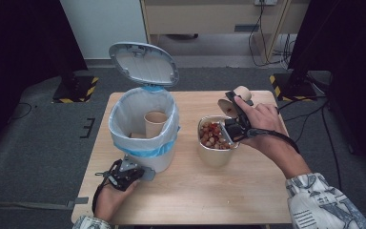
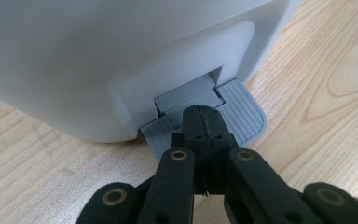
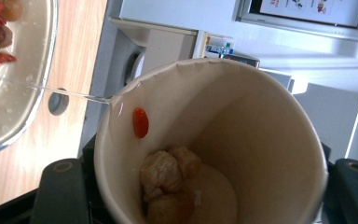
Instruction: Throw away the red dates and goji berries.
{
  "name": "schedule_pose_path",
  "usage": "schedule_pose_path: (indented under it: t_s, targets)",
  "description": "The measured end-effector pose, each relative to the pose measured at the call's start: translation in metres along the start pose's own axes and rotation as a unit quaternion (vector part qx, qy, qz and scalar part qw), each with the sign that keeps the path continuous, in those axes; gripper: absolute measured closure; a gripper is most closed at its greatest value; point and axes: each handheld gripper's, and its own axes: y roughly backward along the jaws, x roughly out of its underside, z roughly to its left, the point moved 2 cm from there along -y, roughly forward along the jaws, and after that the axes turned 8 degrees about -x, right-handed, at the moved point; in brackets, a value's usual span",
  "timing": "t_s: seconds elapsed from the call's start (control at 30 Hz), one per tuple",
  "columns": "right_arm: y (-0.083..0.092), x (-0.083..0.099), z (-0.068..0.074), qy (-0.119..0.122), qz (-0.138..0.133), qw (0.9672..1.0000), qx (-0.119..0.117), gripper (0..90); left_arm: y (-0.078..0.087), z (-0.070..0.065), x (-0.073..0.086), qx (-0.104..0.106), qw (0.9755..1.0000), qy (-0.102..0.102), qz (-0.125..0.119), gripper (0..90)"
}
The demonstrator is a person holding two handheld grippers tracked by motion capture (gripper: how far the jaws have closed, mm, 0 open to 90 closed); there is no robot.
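over the bowl [image 1: 214,143], right claw [image 1: 233,112] clamps a tilted paper cup [image 3: 242,140].

Bin [image 1: 143,129] stands left of the bowl [image 1: 214,155] on the table [image 1: 248,191].

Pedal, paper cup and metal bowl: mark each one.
pedal [image 2: 242,112], left gripper view, on its ribbed grey face.
paper cup [image 3: 261,140], right gripper view, on its inner wall.
metal bowl [image 1: 213,155], high view, on its outer wall.
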Motion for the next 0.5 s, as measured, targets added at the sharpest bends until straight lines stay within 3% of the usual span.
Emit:
schedule_pose_path:
  t_s: [0.37,0.5]
  targets:
    - [0.012,-0.001,-0.019,0.048,0.014,0.9983,0.029,29.8,0.0,0.0,0.0,0.0,1.0,0.001,0.0,89.8]
    - [0.014,-0.003,-0.021,0.078,0.02,0.9961,0.034,29.8,0.0,0.0,0.0,0.0,1.0,0.001,0.0,89.8]
